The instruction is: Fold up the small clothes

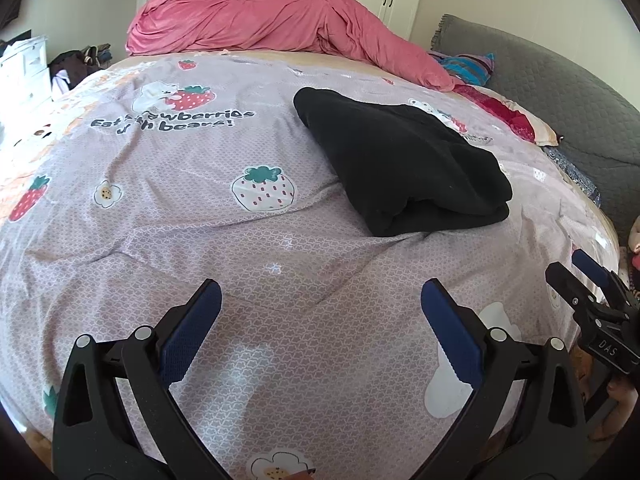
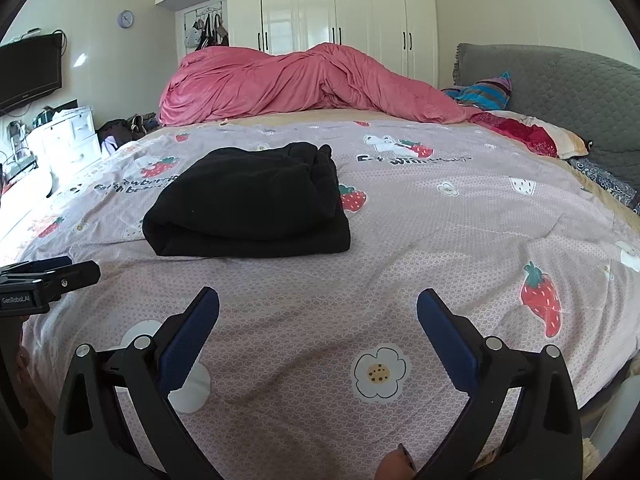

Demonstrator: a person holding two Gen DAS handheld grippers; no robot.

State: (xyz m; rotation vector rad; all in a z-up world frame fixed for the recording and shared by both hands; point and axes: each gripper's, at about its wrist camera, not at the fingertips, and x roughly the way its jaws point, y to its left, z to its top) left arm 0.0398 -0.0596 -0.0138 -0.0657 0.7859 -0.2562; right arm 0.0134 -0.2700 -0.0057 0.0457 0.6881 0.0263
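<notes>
While both tools hang over the near edge of the bed, the left gripper [image 1: 320, 312] fills the bottom of its own view with its jaws spread wide apart and nothing between them but the lilac strawberry-print bedspread [image 1: 248, 248]. Up and to the right of centre in that view lies the black garment [image 1: 400, 164], folded into a thick, layered bundle, flat on the bedspread and well apart from the blue pads [image 1: 192, 332]. At the right edge of the same frame the right gripper [image 1: 588, 276] pokes in, blue pad and black finger showing. From the right wrist view the right gripper [image 2: 318, 316] sits at the bottom of the frame, jaws likewise wide apart and holding nothing, over a printed white flower [image 2: 378, 372]. There the garment sits left of centre, its folded edge toward the camera. The left gripper shows only as a sliver at the left edge. Along the top of both views a rumpled pink duvet [image 2: 304, 80] is heaped at the far side of the bed, with white wardrobe doors [image 2: 336, 4] behind it and a grey quilted headboard [image 2: 560, 92] at the upper right. A dark television [image 2: 30, 68] hangs at the upper left.
</notes>
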